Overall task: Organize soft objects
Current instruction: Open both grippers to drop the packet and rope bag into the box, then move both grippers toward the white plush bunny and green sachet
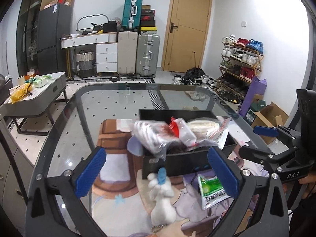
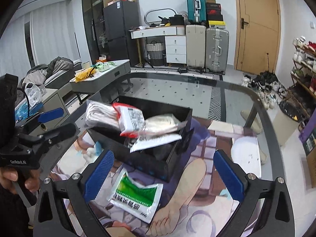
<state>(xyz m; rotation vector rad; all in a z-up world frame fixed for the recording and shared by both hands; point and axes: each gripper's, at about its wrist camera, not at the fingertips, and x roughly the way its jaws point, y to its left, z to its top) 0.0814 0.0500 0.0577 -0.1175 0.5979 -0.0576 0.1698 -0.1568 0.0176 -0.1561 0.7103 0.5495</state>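
Here both grippers are hanging over the glass bench (image 1: 59, 134) with nothing in them. The left gripper (image 1: 158, 169) is showing its blue fingers (image 1: 88, 171) spread wide at the lower edge of its own view, and the right gripper (image 2: 164, 175) is standing just as wide in its view, fingers (image 2: 98, 175) apart and empty.

In the middle of both views the black box (image 1: 189, 162) is sitting on a printed mat (image 1: 118, 207), already holding several soft packets: a clear bag (image 1: 150, 134) of striped cloth spilling over its near left corner, a red-and-white pouch (image 2: 131, 120) lying on top, and a cream bundle (image 1: 201, 125) toward the far side. A white sachet (image 2: 156, 141) is leaning on the near wall.

Two soft things are lying outside the box. A white plush (image 1: 164, 197) with a blue tuft is resting just below the box in the left view, between the left fingers. A green packet (image 2: 136, 195) is lying flat on the mat just below the box in the right view, close to the right gripper's left finger.

The sorting looks well along, with the loose pieces remaining. The next move is likely asking each gripper to dip over its nearest item, straddle it, and pinch gently; the flat packet may be needing an edge grip, while the plush should be squashing easily.
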